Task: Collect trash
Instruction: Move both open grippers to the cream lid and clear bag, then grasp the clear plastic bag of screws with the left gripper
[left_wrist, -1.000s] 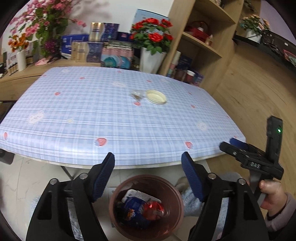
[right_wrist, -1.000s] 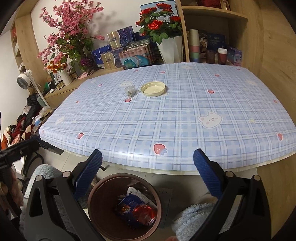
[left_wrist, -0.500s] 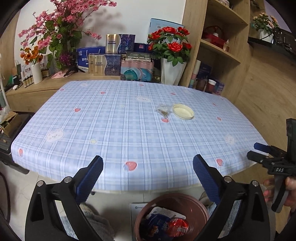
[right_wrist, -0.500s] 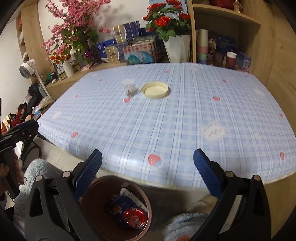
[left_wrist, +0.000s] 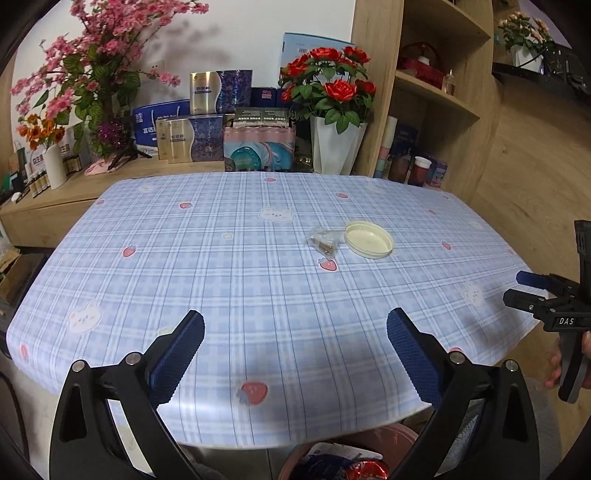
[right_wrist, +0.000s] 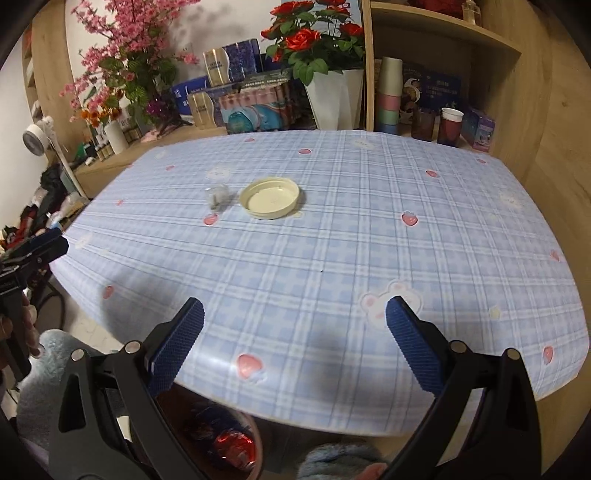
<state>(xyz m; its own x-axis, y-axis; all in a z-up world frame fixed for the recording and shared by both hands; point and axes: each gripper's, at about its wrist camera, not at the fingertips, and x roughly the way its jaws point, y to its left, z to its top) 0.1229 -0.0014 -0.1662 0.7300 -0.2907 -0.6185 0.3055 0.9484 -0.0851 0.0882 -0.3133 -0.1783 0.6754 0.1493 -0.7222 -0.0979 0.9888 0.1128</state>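
Note:
A cream round lid (left_wrist: 368, 239) (right_wrist: 269, 198) and a small crumpled clear wrapper (left_wrist: 323, 242) (right_wrist: 217, 195) lie side by side on the blue plaid table (left_wrist: 229, 266) (right_wrist: 332, 251), toward its far middle. My left gripper (left_wrist: 295, 350) is open and empty above the near table edge. My right gripper (right_wrist: 294, 343) is open and empty, also at the near edge; it shows in the left wrist view (left_wrist: 524, 286) at the right. A brown trash bin (left_wrist: 354, 461) (right_wrist: 221, 443) with wrappers sits on the floor below the table edge, mostly hidden.
A white vase of red roses (left_wrist: 334, 144), boxes (left_wrist: 258, 151) and pink flowers (left_wrist: 92, 74) stand behind the table. A wooden shelf (left_wrist: 436, 92) with cups (right_wrist: 450, 125) is at the back right. A small fan (right_wrist: 37, 136) stands far left.
Both grippers have risen from over the bin and moved forward over the table edge. The bin has dropped almost out of view. Both stay open.

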